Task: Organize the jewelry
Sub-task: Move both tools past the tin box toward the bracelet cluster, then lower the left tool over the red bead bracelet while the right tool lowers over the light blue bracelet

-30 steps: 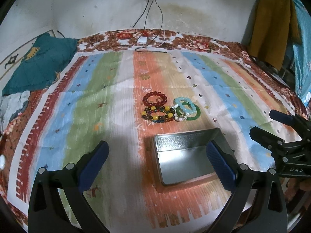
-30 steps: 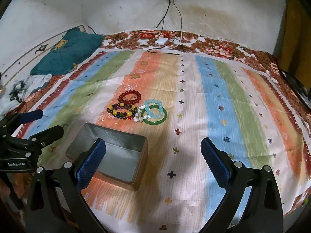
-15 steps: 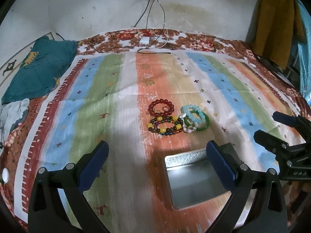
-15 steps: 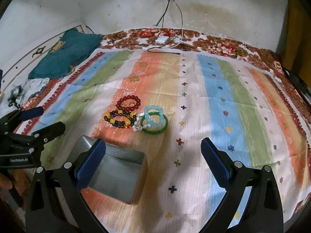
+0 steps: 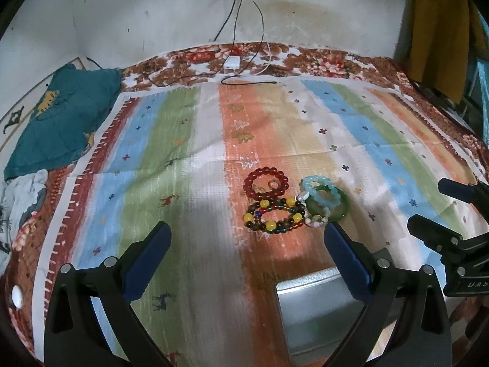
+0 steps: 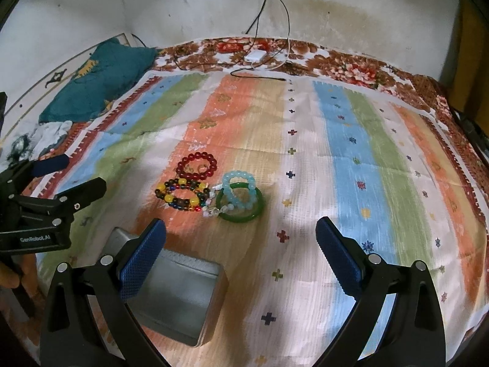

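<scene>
Several bracelets lie in a cluster on the striped cloth: a red bead bracelet [image 5: 266,182] [image 6: 197,165], a multicoloured bead bracelet [image 5: 274,215] [image 6: 181,194], a light blue bead bracelet [image 5: 320,190] [image 6: 239,190] and a green bangle [image 5: 336,208] [image 6: 241,203]. An empty metal tin [image 5: 318,309] [image 6: 177,290] sits nearer to me. My left gripper [image 5: 247,250] is open, above the cloth just short of the bracelets. My right gripper [image 6: 241,250] is open too, near the tin's right side. Neither holds anything.
A teal cushion [image 5: 58,119] and crumpled cloth [image 5: 18,195] lie at the left edge. Cables and a white charger [image 5: 232,61] rest by the back wall. A yellow garment [image 5: 440,30] hangs at the right. A person's fingers [image 6: 9,278] show behind the left gripper.
Both grippers have moved forward toward the bracelets. The tin has slid lower in both views. Both grippers stayed open.
</scene>
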Action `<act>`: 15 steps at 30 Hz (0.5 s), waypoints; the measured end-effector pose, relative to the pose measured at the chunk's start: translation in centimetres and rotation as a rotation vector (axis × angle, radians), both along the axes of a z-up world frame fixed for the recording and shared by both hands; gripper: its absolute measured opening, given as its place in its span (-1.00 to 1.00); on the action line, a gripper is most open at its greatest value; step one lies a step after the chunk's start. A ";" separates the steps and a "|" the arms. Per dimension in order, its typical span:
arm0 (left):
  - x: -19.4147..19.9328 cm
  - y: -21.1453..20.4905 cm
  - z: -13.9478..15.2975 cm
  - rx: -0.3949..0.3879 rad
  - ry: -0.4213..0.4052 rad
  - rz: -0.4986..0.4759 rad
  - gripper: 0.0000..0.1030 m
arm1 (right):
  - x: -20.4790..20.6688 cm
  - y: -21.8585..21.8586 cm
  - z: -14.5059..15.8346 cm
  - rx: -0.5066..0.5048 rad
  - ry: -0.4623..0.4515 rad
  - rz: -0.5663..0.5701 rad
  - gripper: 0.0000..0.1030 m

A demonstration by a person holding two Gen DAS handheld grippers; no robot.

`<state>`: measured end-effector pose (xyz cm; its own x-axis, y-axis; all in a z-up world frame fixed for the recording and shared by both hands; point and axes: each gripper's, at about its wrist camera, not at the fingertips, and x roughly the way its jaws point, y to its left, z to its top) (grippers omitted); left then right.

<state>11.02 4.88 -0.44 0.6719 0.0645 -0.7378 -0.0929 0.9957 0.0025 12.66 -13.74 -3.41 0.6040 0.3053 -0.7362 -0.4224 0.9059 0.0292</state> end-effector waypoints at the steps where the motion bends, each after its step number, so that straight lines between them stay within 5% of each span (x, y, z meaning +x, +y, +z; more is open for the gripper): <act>1: 0.2 0.0 -0.1 -0.002 0.002 0.002 0.89 | 0.3 0.0 -0.1 0.001 0.005 -0.003 0.93; 15: 4.7 1.4 -2.1 0.018 0.064 0.014 0.89 | 4.2 1.2 -1.7 -0.046 0.046 0.010 0.93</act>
